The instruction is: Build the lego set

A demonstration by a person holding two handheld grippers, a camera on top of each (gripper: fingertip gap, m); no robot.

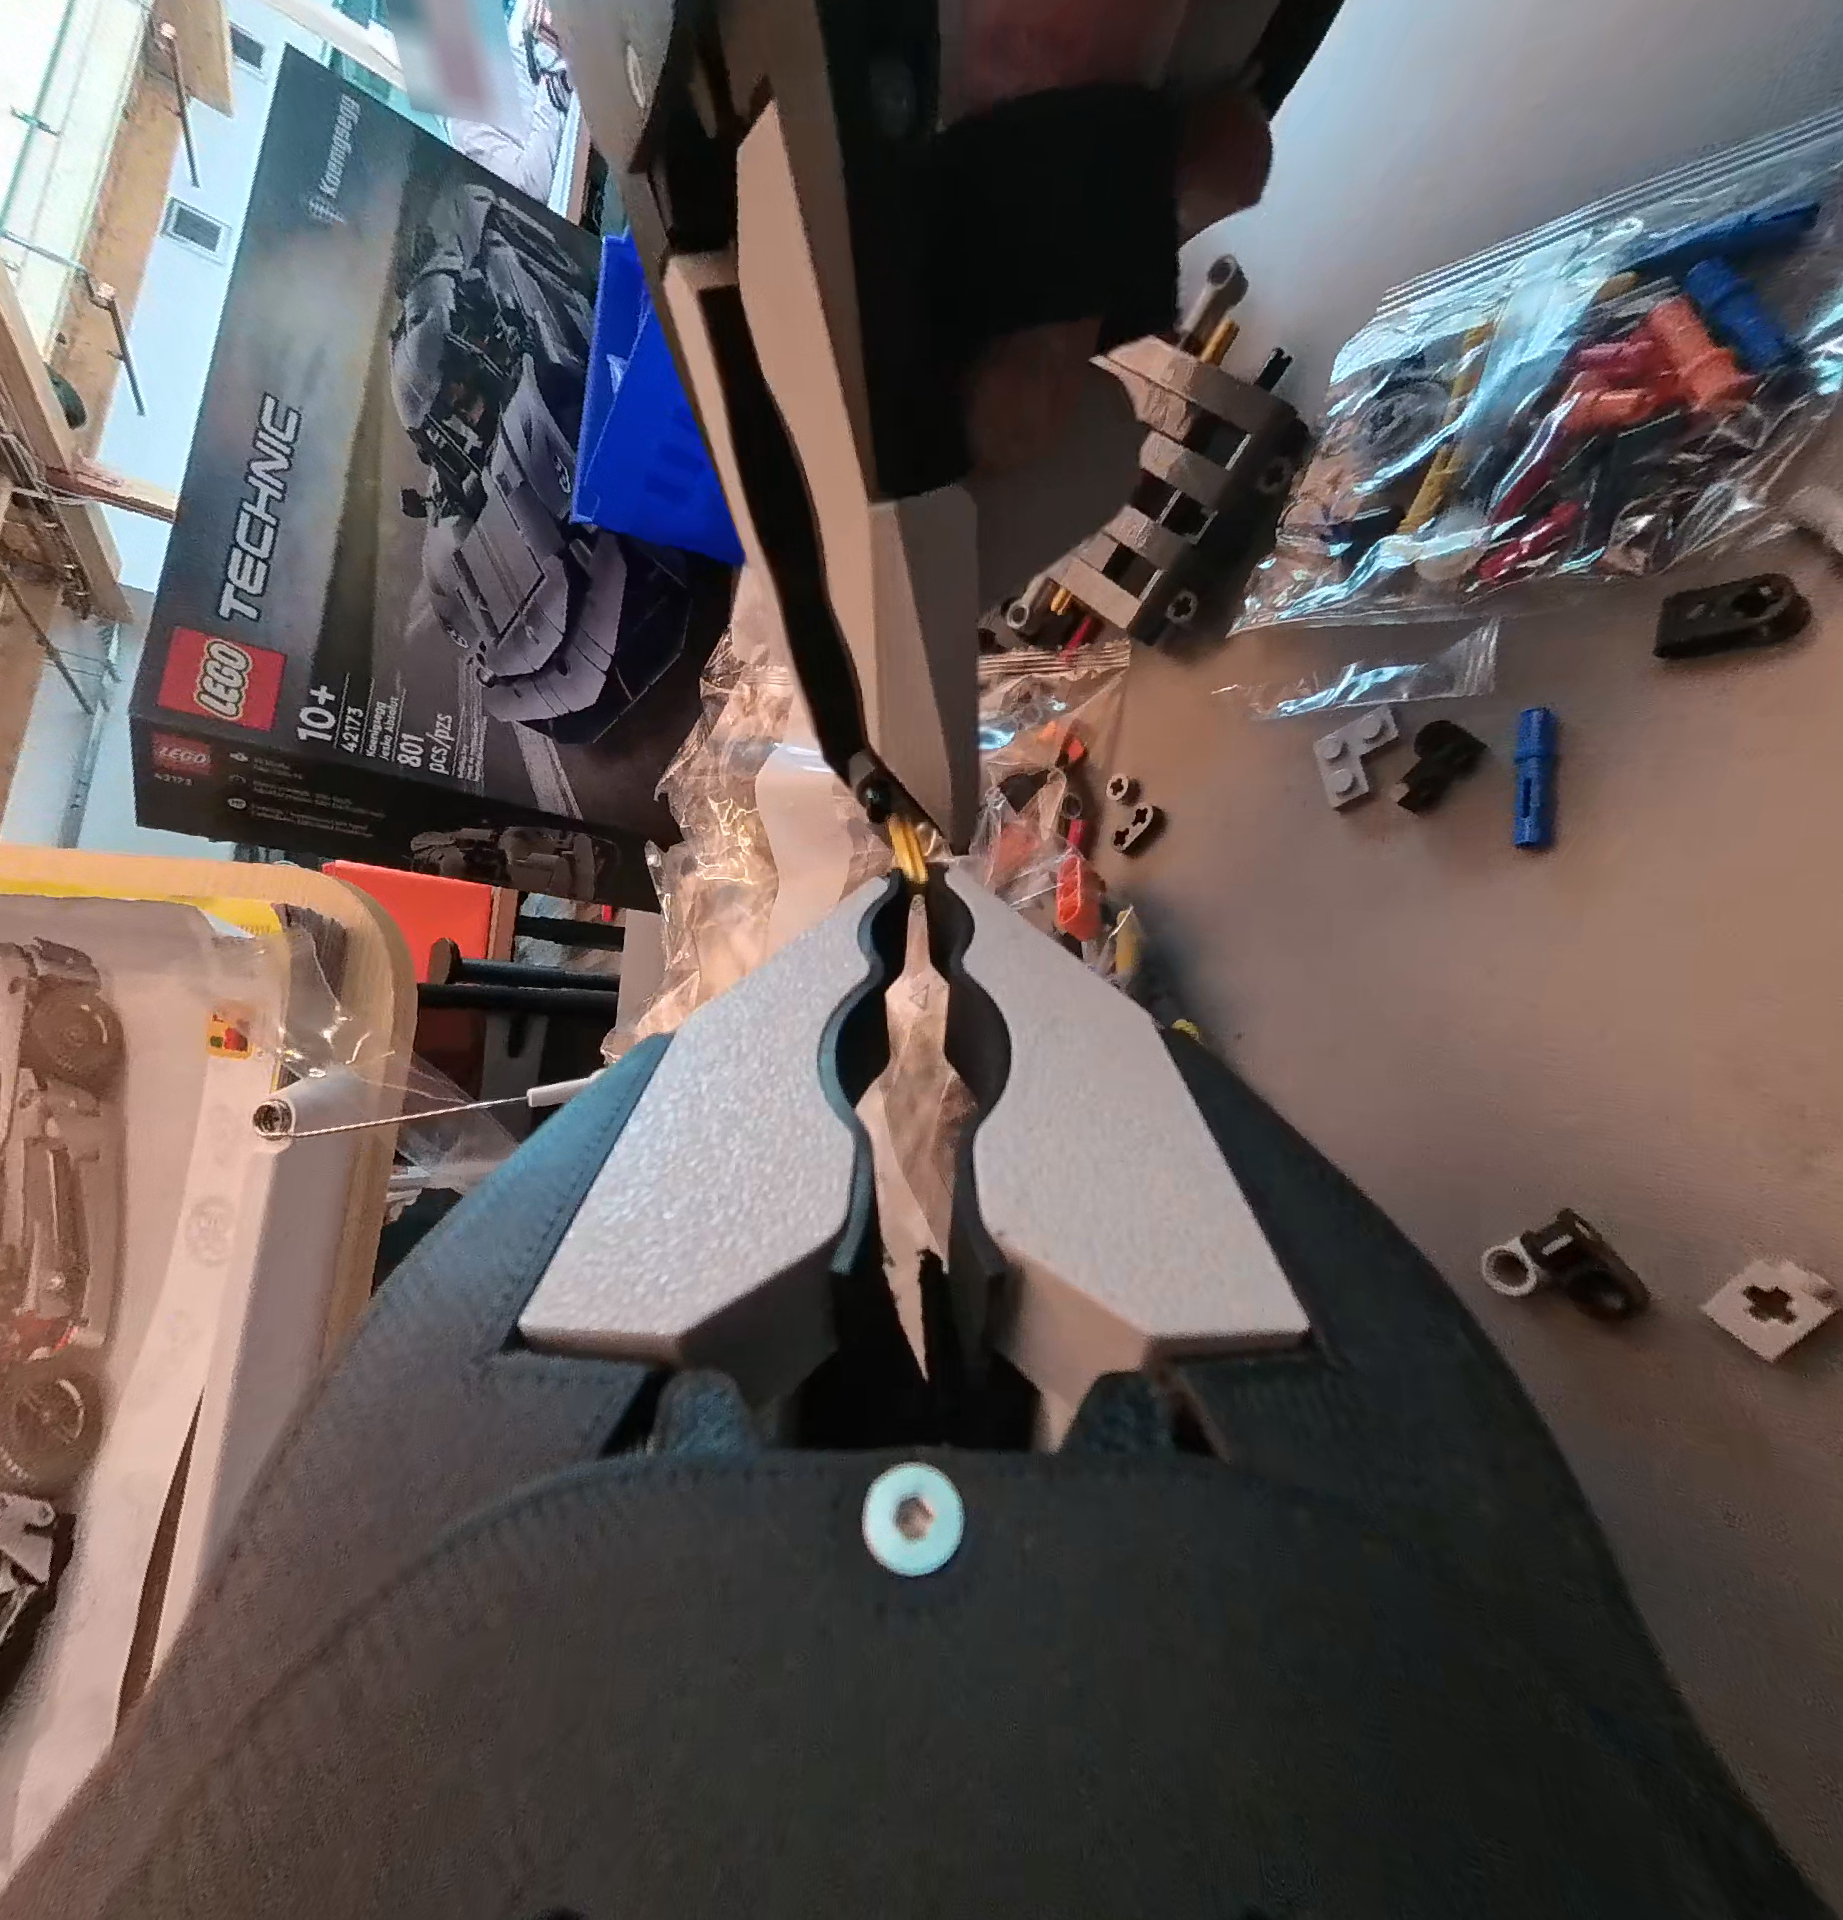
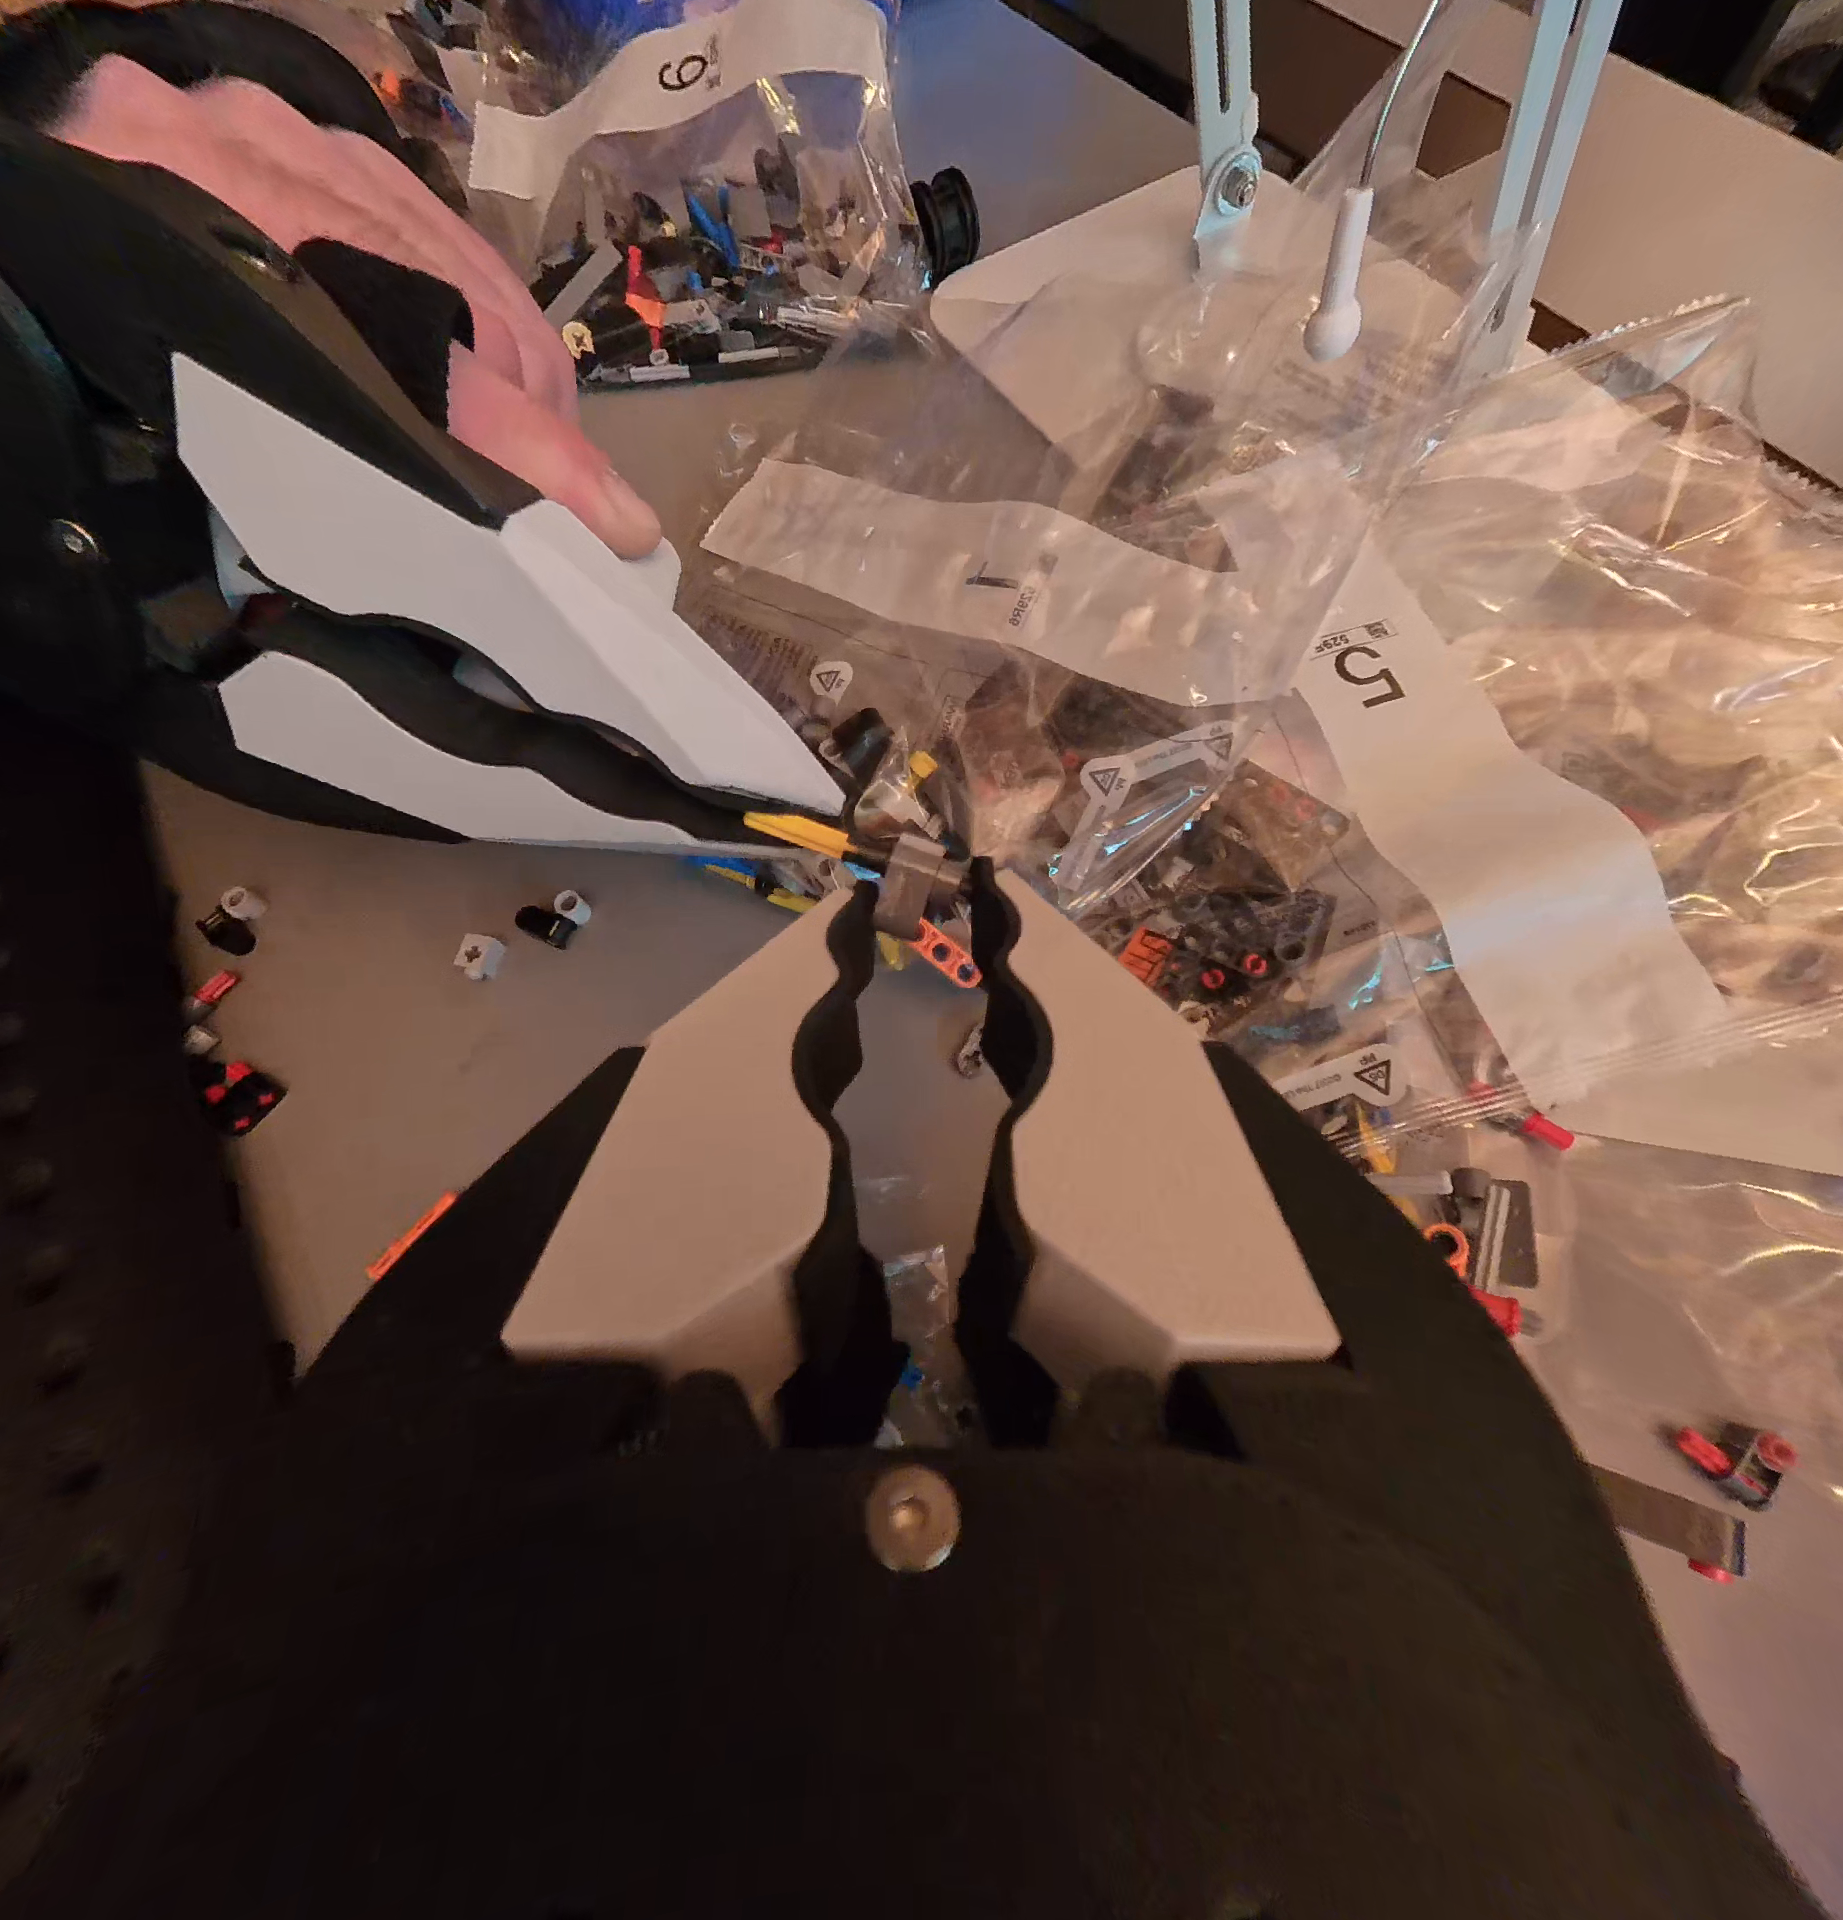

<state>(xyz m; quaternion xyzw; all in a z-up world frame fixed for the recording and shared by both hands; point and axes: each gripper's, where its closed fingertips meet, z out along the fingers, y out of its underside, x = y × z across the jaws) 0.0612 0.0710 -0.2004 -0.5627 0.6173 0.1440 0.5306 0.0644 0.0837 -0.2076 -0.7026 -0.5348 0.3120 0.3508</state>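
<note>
The left gripper (image 1: 922,883) is pinching a yellow axle (image 1: 909,844), the right gripper (image 2: 922,883) clamping a grey connector (image 2: 912,878), both above the desk (image 1: 1519,1039). Any misalignment risks popping either loose.

Matt grainy plastic fingers (image 1: 751,1122), glossy crinkled clear plastic bags (image 2: 1519,582)
</note>
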